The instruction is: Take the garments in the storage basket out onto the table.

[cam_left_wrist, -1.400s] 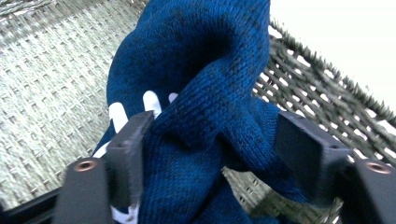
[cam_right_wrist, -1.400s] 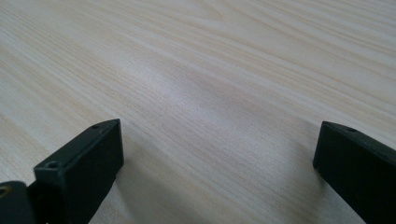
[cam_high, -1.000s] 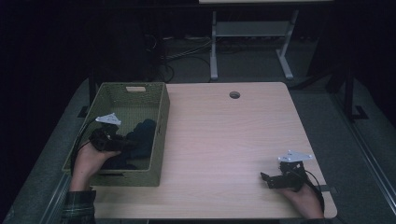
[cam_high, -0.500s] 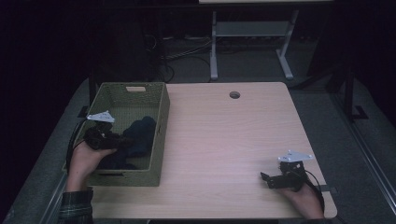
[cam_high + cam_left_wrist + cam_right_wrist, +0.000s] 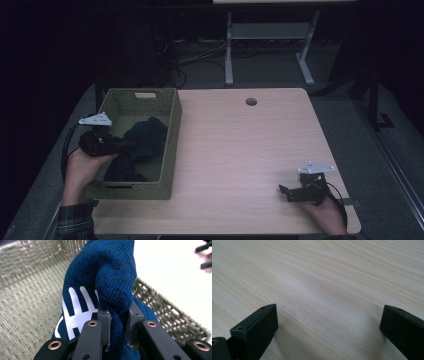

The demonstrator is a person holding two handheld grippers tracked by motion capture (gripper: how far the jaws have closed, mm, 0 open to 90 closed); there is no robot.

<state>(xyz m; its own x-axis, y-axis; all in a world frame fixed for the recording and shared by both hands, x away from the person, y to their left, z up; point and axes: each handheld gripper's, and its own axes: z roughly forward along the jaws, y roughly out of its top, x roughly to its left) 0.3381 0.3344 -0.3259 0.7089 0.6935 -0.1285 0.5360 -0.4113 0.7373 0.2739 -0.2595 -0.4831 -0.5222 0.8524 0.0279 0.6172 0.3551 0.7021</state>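
Observation:
A dark blue knitted garment with a white print lies in the green woven basket at the table's left. My left gripper reaches into the basket over its left wall and is shut on a fold of the blue garment, which bulges up between the jaws. The white print shows on the cloth's left side. My right gripper rests low on the table near the front right corner, open, with bare wood between its fingers.
The light wooden table has a round cable hole near its far edge. The basket's far wall has a handle cutout. A white desk frame stands on the floor behind the table.
The left hand and gripper have shifted back toward the basket's left wall, pulling the blue garment with them. The right gripper has stayed where it was.

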